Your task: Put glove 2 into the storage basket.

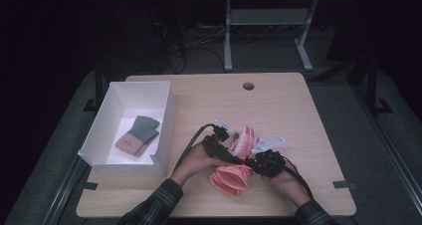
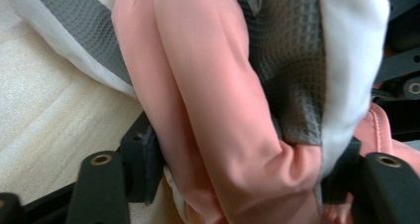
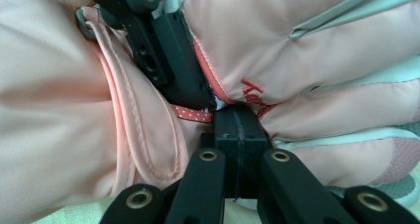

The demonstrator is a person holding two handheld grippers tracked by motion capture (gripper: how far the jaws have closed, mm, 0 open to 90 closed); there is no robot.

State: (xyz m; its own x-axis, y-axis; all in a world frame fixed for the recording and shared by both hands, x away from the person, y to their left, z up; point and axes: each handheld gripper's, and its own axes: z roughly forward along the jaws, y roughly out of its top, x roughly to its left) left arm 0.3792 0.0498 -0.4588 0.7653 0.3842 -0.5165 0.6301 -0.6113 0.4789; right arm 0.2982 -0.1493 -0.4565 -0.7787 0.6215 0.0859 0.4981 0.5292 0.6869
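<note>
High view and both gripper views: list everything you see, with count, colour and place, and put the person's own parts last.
table: one, light wood, centre of the high view.
box: one, white, open, on the table's left side.
gloves in the box: a small stack, grey with pink cuffs, count unclear, on the box floor.
pink glove: one, pink with grey and white palm, near the table's front edge, held between both grippers.
metal frame: one, grey, on the floor beyond the table.
left gripper: one, black, closed on the pink glove.
right gripper: one, black, closed on the pink glove.
sleeves: two, dark plaid, bottom edge.
</note>
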